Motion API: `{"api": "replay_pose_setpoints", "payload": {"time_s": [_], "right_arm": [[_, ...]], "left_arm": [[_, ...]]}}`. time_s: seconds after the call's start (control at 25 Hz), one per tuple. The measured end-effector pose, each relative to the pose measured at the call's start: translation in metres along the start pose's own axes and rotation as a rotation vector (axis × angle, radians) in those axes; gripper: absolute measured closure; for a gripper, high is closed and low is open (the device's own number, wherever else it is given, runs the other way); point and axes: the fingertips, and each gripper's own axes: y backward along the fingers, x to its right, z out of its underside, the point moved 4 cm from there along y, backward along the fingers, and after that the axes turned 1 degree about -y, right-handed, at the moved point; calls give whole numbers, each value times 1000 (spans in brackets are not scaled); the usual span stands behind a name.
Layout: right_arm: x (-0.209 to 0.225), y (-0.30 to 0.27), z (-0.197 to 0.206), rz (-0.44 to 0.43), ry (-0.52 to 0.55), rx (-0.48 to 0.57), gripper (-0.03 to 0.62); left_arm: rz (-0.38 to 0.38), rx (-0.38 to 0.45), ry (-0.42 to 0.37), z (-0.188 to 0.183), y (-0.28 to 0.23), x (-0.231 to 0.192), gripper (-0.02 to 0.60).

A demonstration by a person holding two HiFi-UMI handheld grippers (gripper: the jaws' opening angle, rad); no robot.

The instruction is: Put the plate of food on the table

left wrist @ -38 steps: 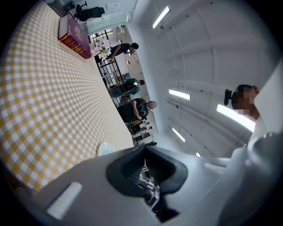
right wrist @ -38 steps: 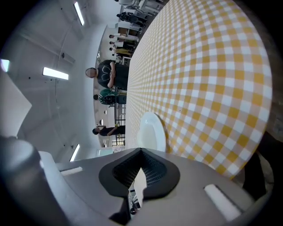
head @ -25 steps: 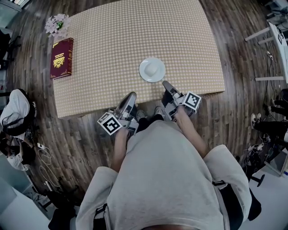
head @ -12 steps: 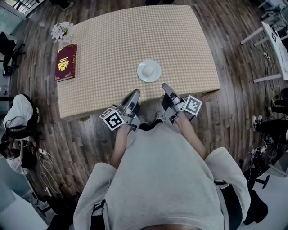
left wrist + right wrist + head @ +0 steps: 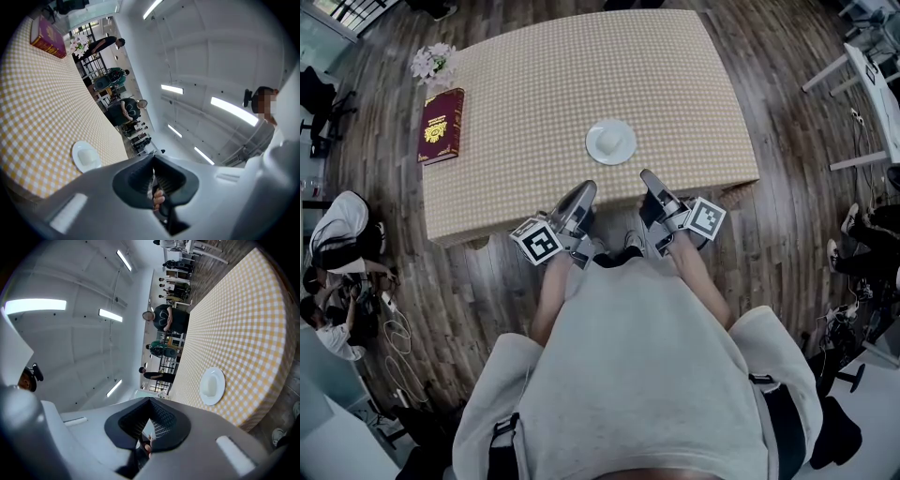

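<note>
A white plate with a pale piece of food on it rests on the table's checkered cloth, near the front edge. The plate also shows in the left gripper view and the right gripper view. My left gripper hangs over the front edge, below and left of the plate, jaws together and empty. My right gripper sits below and right of the plate, also shut with nothing in it. Neither gripper touches the plate.
A red book lies at the table's left side with a small bunch of flowers behind it. People sit on the floor at the left. A white table stands at the right. Wooden floor surrounds the table.
The plate has stayed put on the cloth. Both grippers remain shut and have edged slightly up toward the table edge; the head view has shifted a little.
</note>
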Motion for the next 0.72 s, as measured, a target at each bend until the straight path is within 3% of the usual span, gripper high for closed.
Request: {"api": "replay_pose_setpoints", "payload": {"time_s": [0.72], "right_arm": [[4, -3, 2, 3, 15, -21, 597]], "left_arm": [[0, -8, 12, 4, -4, -4, 571]]}}
